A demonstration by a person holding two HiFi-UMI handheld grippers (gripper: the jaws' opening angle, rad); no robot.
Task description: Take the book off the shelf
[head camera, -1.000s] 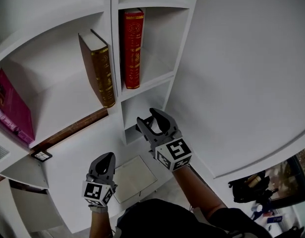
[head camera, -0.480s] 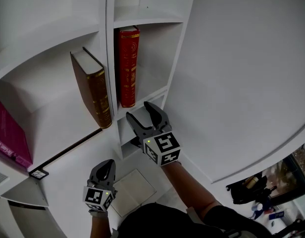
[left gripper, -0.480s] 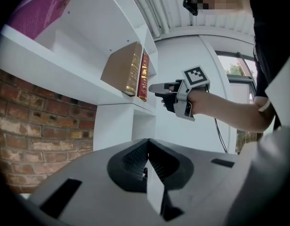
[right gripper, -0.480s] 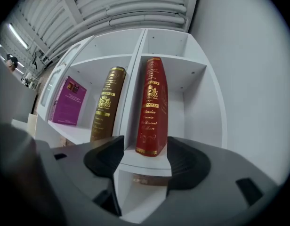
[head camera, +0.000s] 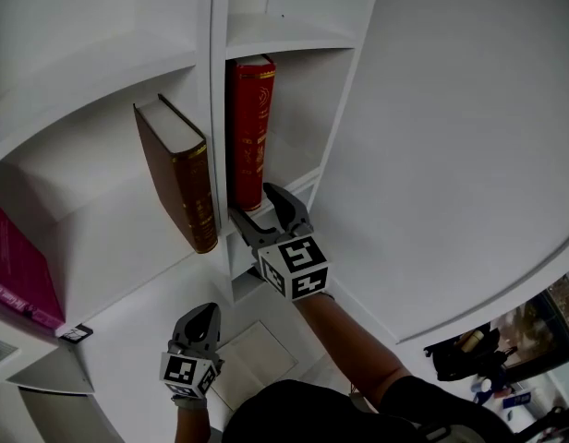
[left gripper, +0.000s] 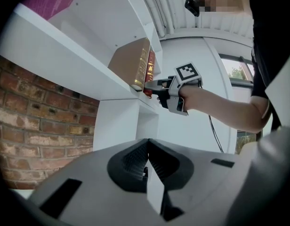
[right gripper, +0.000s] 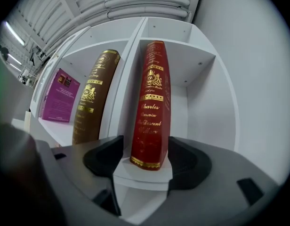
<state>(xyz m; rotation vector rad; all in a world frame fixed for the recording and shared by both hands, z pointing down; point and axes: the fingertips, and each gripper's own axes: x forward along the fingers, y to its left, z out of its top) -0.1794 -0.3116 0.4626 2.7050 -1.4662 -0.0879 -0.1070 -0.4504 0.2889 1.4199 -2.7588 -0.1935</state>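
Observation:
A red book with gold print stands upright alone in the narrow right compartment of the white shelf. My right gripper is level with the book's foot, and its jaws have just been opening. In the right gripper view the red book stands a little beyond the right gripper, framed by wide jaws that do not touch it. My left gripper hangs lower down, shut and empty. The left gripper looks up at the shelf from below.
A brown book leans against the divider one compartment to the left. A pink book lies further left. A white wall closes the right side. A brick wall is under the shelf, and a dark bag lies on the floor.
My right gripper has risen towards the red book's shelf and its jaws have spread wider. The left gripper has dropped lower in the head view and stays shut.

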